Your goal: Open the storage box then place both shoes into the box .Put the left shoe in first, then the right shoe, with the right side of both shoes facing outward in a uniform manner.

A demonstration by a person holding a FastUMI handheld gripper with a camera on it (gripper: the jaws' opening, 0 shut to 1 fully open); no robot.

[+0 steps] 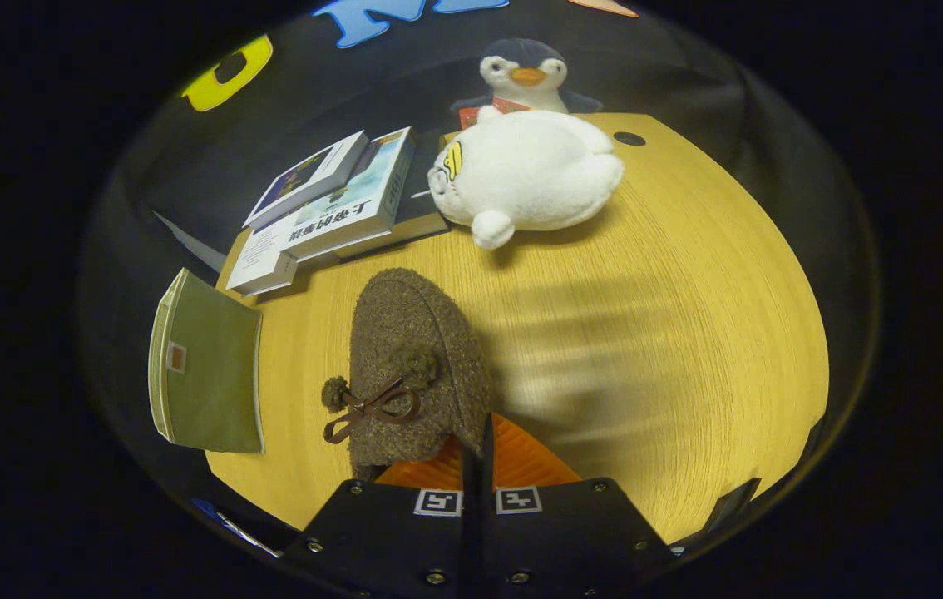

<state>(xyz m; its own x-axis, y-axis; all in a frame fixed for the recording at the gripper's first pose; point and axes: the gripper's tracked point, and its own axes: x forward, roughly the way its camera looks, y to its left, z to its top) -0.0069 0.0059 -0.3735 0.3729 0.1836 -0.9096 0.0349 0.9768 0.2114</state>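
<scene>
A brown fuzzy shoe [413, 358] with a dark bow and pompoms is held just ahead of my fingers, its toe pointing away from me. My gripper [478, 453] is shut on the shoe's right rim, with a thin dark edge pinched between the two fingers. The shoe appears to be lifted over the wooden table [688, 333], where a blurred shadow lies to its right. An olive green fabric box [209, 366] with a small label stands to the left of the shoe, at the table's left edge.
A stack of books [330, 208] lies beyond the shoe at the far left of the table. A white plush toy [530, 170] lies behind it, with a penguin plush [525, 75] farther back. A small dark round hole [629, 139] marks the far table edge.
</scene>
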